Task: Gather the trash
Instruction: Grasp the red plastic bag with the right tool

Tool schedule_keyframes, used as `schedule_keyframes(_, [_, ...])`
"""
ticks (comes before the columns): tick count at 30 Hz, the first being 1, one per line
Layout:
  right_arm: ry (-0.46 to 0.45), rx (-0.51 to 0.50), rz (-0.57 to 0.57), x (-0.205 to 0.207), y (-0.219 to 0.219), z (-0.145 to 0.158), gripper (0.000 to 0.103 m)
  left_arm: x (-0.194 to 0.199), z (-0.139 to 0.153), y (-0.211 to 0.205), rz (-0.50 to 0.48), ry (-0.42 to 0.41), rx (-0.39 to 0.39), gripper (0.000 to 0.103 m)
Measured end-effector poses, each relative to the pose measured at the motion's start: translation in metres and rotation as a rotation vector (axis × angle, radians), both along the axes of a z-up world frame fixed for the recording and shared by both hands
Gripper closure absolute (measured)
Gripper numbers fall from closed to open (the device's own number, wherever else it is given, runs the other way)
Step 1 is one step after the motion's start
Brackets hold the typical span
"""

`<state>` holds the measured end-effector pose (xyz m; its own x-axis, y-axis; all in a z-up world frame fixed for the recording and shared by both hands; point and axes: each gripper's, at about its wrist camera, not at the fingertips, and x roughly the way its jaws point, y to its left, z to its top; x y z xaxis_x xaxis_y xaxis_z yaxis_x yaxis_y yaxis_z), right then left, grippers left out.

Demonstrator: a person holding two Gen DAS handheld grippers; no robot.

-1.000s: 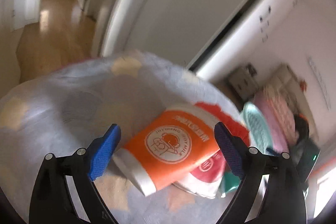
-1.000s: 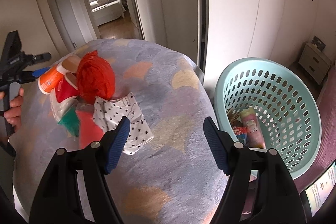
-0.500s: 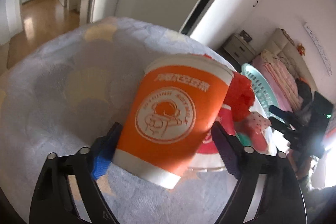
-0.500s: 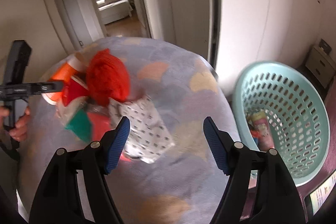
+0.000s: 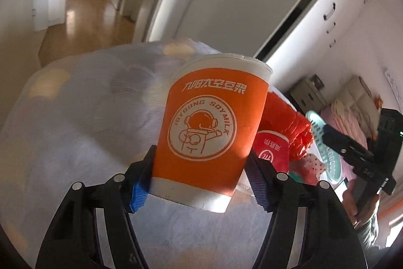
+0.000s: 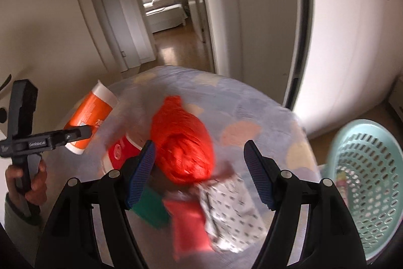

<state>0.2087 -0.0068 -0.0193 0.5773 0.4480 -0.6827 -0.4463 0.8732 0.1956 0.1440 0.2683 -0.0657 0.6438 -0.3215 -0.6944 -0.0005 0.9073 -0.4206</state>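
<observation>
While the left gripper [image 5: 199, 178] clamps the orange cup [image 5: 211, 127] above the bed [image 5: 75, 117], the right gripper [image 6: 199, 175] hangs spread apart over the red bag [image 6: 183, 143], basket [image 6: 365, 183] at three o'clock.

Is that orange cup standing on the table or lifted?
Lifted: the orange cup sits clamped between the left gripper's fingers, tilted above the table.

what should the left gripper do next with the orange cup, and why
Probably lift the orange soy milk cup a little and start carrying it toward the teal laundry basket. The left gripper has its jaws closed on the cup's lower part, so the grasp looks set. The basket stands beside the bed on the far side of the trash pile, and the open right gripper hangs over the red plastic bag.
</observation>
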Motion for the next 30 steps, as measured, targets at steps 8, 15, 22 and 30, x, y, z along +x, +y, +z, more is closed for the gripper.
schedule_keyframes(8, [0.090,-0.032,0.020,0.026,0.031,-0.019,0.037,-0.009,0.014,0.005,0.038,-0.026,-0.005,0.039])
schedule_keyframes(15, [0.095,-0.017,0.070,0.024,0.036,-0.016,0.077,-0.005,0.023,-0.015,0.005,-0.038,0.015,0.039])
schedule_keyframes(22, [0.035,0.045,0.066,0.005,0.011,0.010,0.081,-0.006,0.045,-0.046,-0.050,-0.080,0.041,0.039])
schedule_keyframes(30, [-0.050,0.081,-0.047,-0.012,-0.051,0.042,0.081,0.002,0.071,-0.103,-0.140,-0.135,0.053,0.039])
